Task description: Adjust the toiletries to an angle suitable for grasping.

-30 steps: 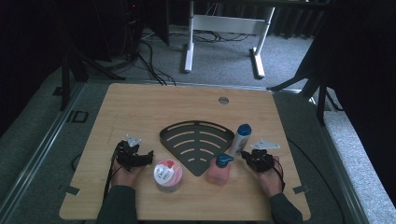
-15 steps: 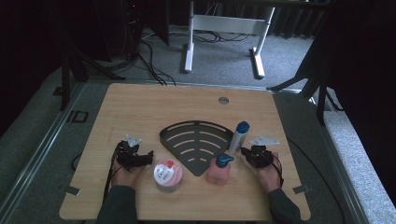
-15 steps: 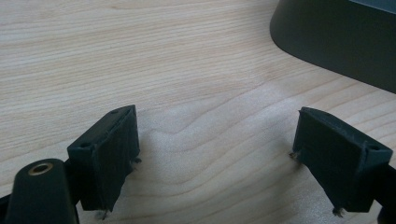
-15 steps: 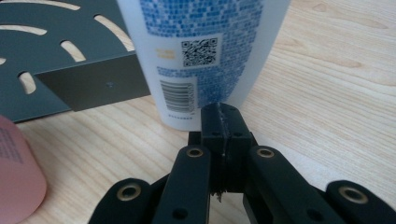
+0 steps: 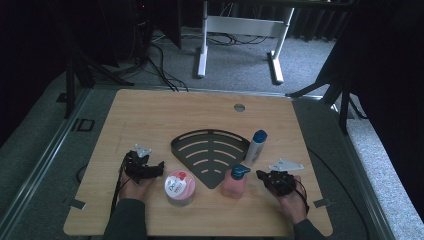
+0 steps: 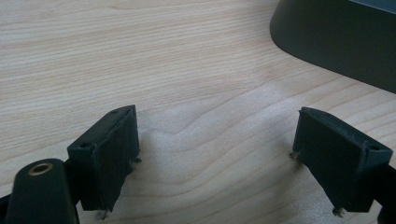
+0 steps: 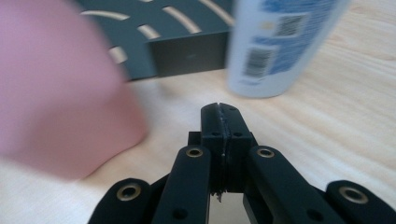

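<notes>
1. The right gripper [image 5: 262, 175] rests on the worktop [image 5: 150, 115] with its jaws closed flat together on nothing.
2. The pink pump bottle [image 5: 234, 182] stands just beside this gripper, at its 9 o'clock.
3. The white bottle with the blue cap [image 5: 256, 146] stands upright at its 12 o'clock, touching the dark corner rack [image 5: 210, 155].
4. The left gripper [image 5: 155, 167] has its jaws open over bare wood.
5. The round pink-lidded jar [image 5: 179, 187] sits at its 4 o'clock.

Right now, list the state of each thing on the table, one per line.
Left hand-held gripper: open, empty.
Right hand-held gripper: shut, empty.
Pink pump bottle: upright, beside the rack.
White bottle: upright, blue cap on.
Jar: upright, lid on.
Dark corner rack: flat, empty.
</notes>
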